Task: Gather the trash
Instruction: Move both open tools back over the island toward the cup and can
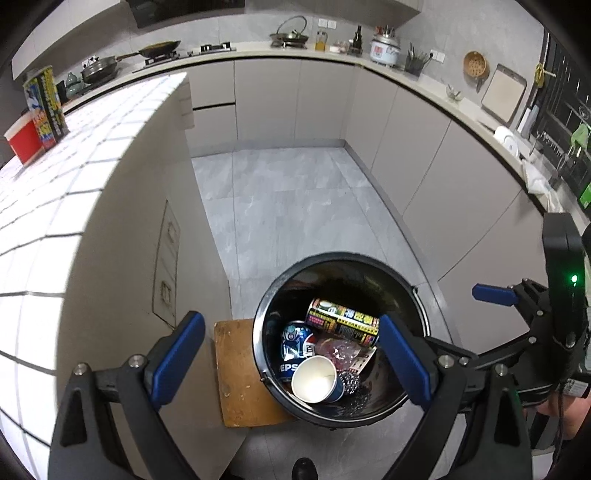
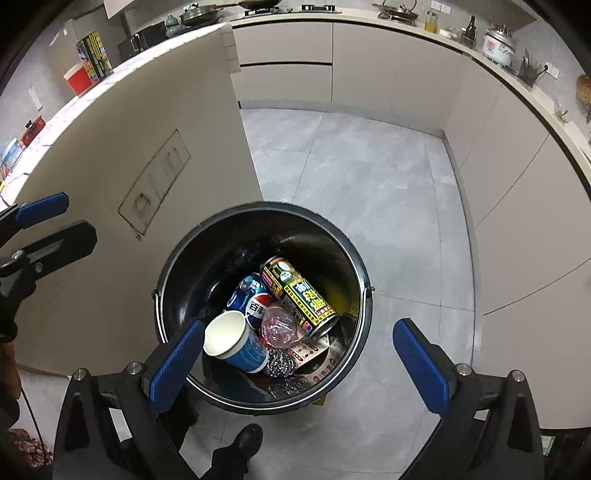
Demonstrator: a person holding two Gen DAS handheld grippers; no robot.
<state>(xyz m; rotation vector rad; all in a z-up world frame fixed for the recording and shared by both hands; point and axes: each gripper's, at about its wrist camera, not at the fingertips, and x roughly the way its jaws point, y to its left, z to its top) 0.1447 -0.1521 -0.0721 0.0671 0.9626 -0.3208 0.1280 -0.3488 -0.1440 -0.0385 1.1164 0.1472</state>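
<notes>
a round black trash bin [image 2: 258, 391] on the grey kitchen floor holds a white paper cup [image 2: 232, 341], a blue soda can [image 2: 251, 301], a yellow-and-black can [image 2: 301, 297], a crumpled plastic wrapper [image 2: 277, 326] and a steel scourer [image 2: 279, 363]; all look light, the cup and wrapper easily crushed, the cans smooth and likely best gripped across their sides. above it, the left gripper [image 1: 291, 363] and right gripper [image 2: 299, 363] both hover with jaws wide apart, holding nothing. a red tub [image 1: 24, 142] and a tall yellow can [image 1: 46, 107] on the tiled counter [image 1: 110, 122] probably remain to collect.

Kitchen interior: pale grey marbled floor tiles [image 1: 291, 206]; handleless beige cabinet fronts [image 1: 266, 99] running in an L under a cream countertop [image 1: 417, 79]; grey tiled back wall [image 1: 236, 29]. White square-tiled island top [image 1: 74, 155] at left, with a beige side panel [image 2: 129, 147]. Dark barred window [image 1: 565, 96] at right.
</notes>
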